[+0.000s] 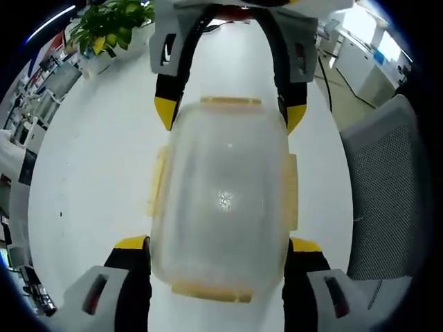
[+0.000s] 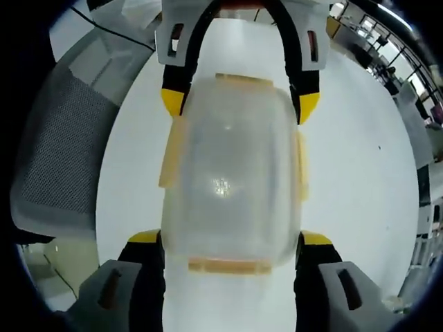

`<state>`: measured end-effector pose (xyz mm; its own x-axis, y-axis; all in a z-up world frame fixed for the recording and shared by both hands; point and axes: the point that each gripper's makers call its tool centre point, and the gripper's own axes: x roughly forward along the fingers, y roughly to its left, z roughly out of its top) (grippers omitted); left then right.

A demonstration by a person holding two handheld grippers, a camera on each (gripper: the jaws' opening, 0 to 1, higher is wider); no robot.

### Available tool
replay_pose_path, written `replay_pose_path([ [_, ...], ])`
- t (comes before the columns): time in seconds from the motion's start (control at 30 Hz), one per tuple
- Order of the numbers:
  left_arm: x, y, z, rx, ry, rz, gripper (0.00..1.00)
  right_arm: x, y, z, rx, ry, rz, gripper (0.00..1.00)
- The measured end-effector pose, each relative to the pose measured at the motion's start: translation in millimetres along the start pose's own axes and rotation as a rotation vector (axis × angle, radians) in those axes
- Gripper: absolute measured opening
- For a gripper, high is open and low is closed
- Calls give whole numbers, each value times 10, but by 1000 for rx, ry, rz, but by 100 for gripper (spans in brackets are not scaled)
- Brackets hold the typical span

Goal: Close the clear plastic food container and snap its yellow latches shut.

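Clear plastic container (image 1: pixel 223 200) lies lid-on on the white table (image 1: pixel 97 173), between our two grippers.

We see the left gripper (image 1: pixel 218 250) and the right gripper (image 2: pixel 230 243) facing each other, each with jaws wide astride one end; yellow latches (image 1: pixel 291 190) line its rim.

container (image 2: pixel 228 173) on white table (image 2: pixel 360 173) | right gripper (image 2: pixel 232 242) fingers straddling it

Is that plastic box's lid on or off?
On: the lid covers the box, with yellow latches along its edges; whether snapped, cannot tell.
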<state>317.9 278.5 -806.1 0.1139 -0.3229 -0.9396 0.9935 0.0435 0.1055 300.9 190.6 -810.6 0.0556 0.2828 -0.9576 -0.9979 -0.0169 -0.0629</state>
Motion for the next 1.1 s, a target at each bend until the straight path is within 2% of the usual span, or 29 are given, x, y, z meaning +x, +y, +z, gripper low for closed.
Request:
replay_pose_path([
  [0.57,-41,-82,-139,-49,8,27,76,87,40,148,-43,3,19,77],
  [0.73,-57,-101,-209,-60,30,26,76,130,44,217,-54,7,27,78],
  [1.1,-123,-100,-422,-102,21,33,77,220,21,428,-84,-6,28,80],
])
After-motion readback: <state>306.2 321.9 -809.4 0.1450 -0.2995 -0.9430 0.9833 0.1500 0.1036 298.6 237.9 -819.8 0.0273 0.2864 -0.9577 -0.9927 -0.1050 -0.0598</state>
